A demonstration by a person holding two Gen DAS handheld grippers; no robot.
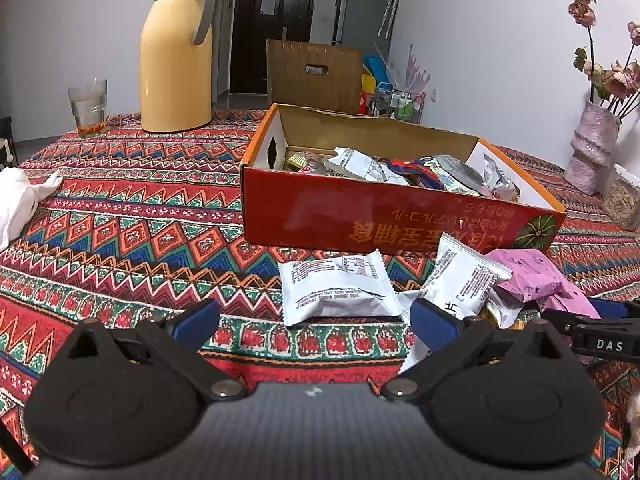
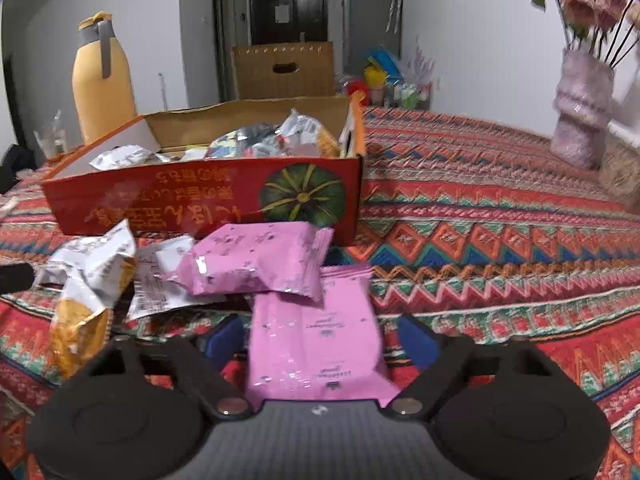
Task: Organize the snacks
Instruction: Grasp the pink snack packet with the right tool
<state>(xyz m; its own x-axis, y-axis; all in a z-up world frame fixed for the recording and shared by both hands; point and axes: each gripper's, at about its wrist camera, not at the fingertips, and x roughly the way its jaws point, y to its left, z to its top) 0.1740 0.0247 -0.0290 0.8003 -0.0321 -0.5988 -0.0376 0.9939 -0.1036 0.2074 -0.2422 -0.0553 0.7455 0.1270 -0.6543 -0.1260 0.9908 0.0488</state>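
Observation:
A red cardboard box (image 1: 360, 216) (image 2: 192, 196) holds several snack packets. In front of it lies a loose pile on the cloth. My left gripper (image 1: 314, 318) is open low over the cloth, and a white packet (image 1: 336, 288) lies just ahead between its blue fingertips (image 1: 196, 316), untouched. A second white packet (image 1: 460, 276) leans by its right fingertip. My right gripper (image 2: 320, 338) is open around a flat pink packet (image 2: 316, 344), with a small gap at each pad. Another pink packet (image 2: 260, 260) lies across its far end. White and yellow packets (image 2: 88, 280) lie to the left.
A patterned tablecloth (image 1: 140, 240) covers the table. A yellow thermos jug (image 1: 176, 56) and a glass (image 1: 88, 106) stand at the back left, with a white cloth (image 1: 16, 204) at the left edge. A pink vase with flowers (image 2: 580, 116) stands at the right.

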